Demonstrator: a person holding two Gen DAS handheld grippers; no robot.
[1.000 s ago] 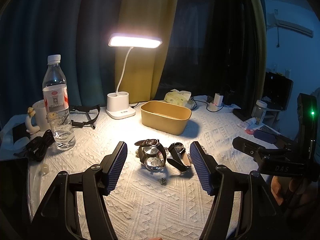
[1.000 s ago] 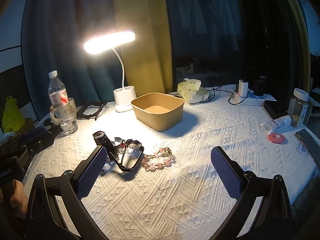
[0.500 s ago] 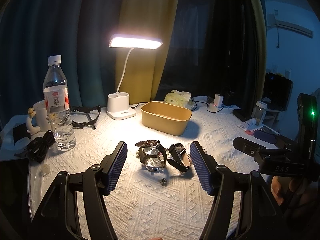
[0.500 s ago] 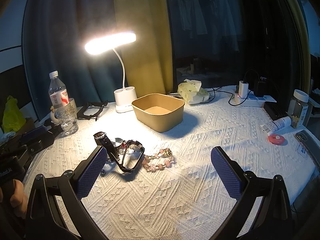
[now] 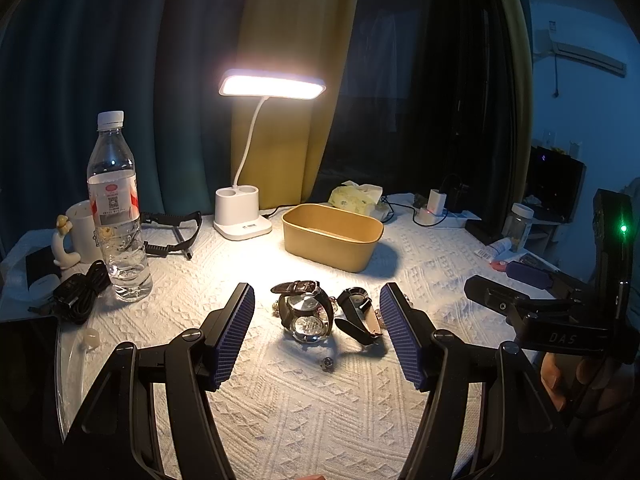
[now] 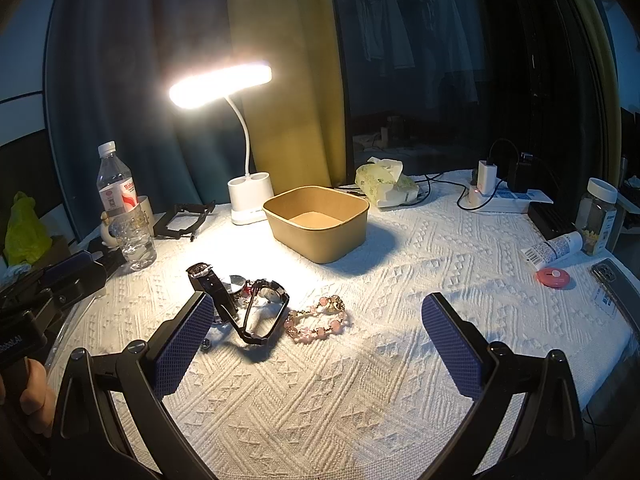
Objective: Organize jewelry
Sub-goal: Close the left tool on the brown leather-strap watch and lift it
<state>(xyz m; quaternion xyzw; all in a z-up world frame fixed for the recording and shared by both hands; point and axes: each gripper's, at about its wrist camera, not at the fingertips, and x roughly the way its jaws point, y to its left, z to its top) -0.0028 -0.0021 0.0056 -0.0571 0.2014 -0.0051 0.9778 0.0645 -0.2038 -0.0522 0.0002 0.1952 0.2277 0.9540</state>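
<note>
Two watches lie in a heap on the white cloth: a large one with a dark strap (image 5: 306, 314) (image 6: 222, 286) and a smaller black one (image 5: 356, 312) (image 6: 264, 312). A pink bead bracelet (image 6: 320, 320) lies right of them. A small stud (image 5: 327, 363) lies in front. An empty tan box (image 5: 332, 236) (image 6: 318, 220) stands behind. My left gripper (image 5: 318, 336) is open and empty, its fingers either side of the watches and short of them. My right gripper (image 6: 320, 346) is open wide and empty, just in front of the bracelet.
A lit desk lamp (image 5: 244, 216) stands behind the box. A water bottle (image 5: 118, 212), a mug (image 5: 82, 226) and black cables (image 5: 76, 288) are at the left. A tissue pack (image 6: 384, 184), power strip (image 6: 504, 196), jar (image 6: 598, 216), tube (image 6: 554, 248) and pink disc (image 6: 554, 278) are at the right.
Both grippers have barely shifted; the scene sits slightly lower in each view. Nothing was taken hold of or let go.
</note>
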